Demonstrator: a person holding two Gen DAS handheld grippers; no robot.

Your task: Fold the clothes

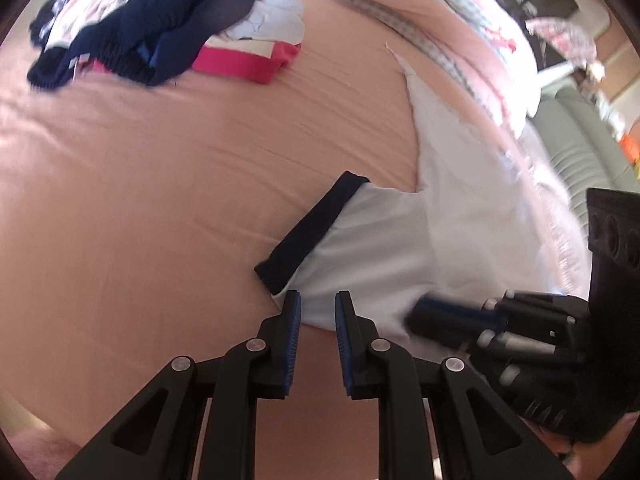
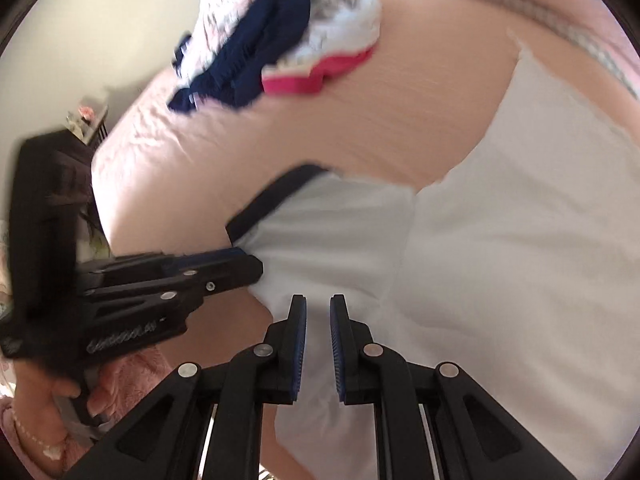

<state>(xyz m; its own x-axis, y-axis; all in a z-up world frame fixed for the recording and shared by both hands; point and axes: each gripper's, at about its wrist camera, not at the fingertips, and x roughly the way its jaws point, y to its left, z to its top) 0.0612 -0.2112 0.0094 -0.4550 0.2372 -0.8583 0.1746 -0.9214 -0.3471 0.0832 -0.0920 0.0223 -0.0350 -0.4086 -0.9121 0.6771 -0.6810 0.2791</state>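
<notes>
A white short-sleeved shirt (image 1: 460, 220) (image 2: 500, 240) with a dark navy sleeve cuff (image 1: 316, 232) (image 2: 276, 196) lies flat on a peach bed sheet (image 1: 160, 180). My left gripper (image 1: 319, 294) is at the sleeve's near edge just below the cuff, its jaws nearly together with white cloth between the pads. From the right wrist view the left gripper (image 2: 248, 266) bites the sleeve edge from the side. My right gripper (image 2: 318, 298) is nearly closed on the shirt's near edge beside the sleeve. In the left wrist view the right gripper (image 1: 420, 314) is blurred.
A heap of clothes (image 1: 160, 40) (image 2: 272, 52) in navy, white, floral and pink-red sits at the far side of the bed. A pink checked quilt (image 1: 440, 20) is bunched along the right. A hand (image 2: 52, 392) with a bead bracelet holds the left gripper.
</notes>
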